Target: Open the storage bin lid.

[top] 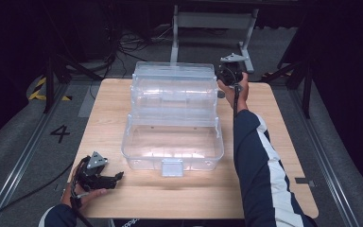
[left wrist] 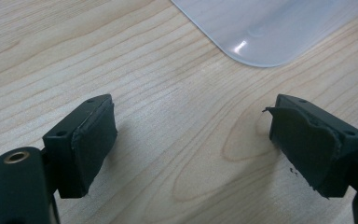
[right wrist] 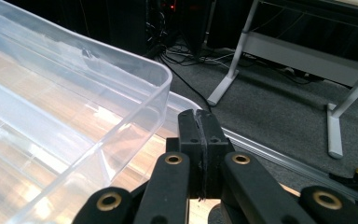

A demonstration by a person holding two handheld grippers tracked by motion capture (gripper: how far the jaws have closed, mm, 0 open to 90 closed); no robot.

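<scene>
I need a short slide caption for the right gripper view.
Right gripper, fingers shut and empty, beside the corner of a clear bin.

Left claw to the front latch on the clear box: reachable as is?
Probably yes. The left claw rests open on the table just left of the front latch, with bare wood between them. The right claw is shut at the clear box's far right corner.

box (left wrist: 270,28): cut off by top edge in left gripper view | lid (right wrist: 51,116): cut off at left and bottom in right gripper view | right gripper (top: 230,75): its tips hidden behind the hand in high view
</scene>
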